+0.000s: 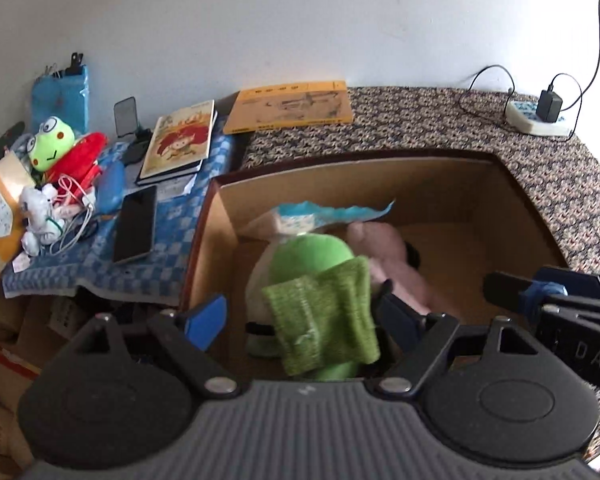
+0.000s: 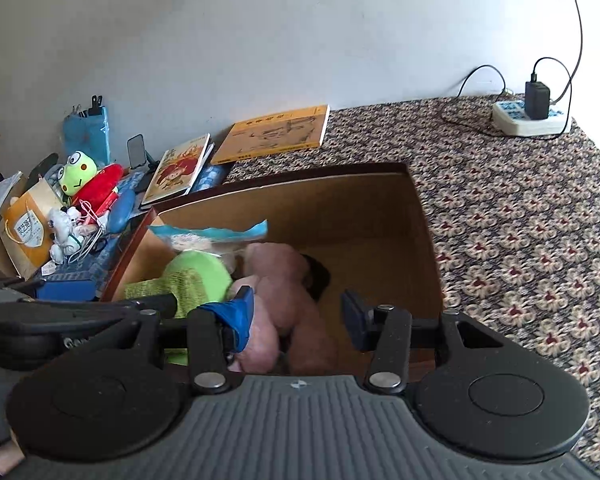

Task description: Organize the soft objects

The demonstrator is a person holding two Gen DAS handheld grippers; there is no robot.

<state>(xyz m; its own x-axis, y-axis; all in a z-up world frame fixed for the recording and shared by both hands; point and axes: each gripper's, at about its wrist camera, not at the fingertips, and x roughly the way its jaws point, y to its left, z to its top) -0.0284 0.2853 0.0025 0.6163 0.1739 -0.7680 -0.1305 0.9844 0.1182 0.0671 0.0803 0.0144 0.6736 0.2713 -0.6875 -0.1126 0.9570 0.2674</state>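
The left gripper (image 1: 300,316) has its fingers spread wide, with a green cloth (image 1: 324,316) and green plush toy (image 1: 312,256) between them; contact cannot be judged. Both lie inside a cardboard box (image 1: 340,184), beside a pink plush toy (image 2: 284,280). The right gripper (image 2: 298,316) has its fingers apart over the pink toy, not pressing it. Left of the fingers, a frog plush (image 1: 50,142) sits on the surface.

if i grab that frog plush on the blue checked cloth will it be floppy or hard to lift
The frog plush looks stuffed and soft, so it would probably squash in a claw rather than slip. It is likely light for its size. White cords lie tangled just in front of it, so they might snag and drag along.
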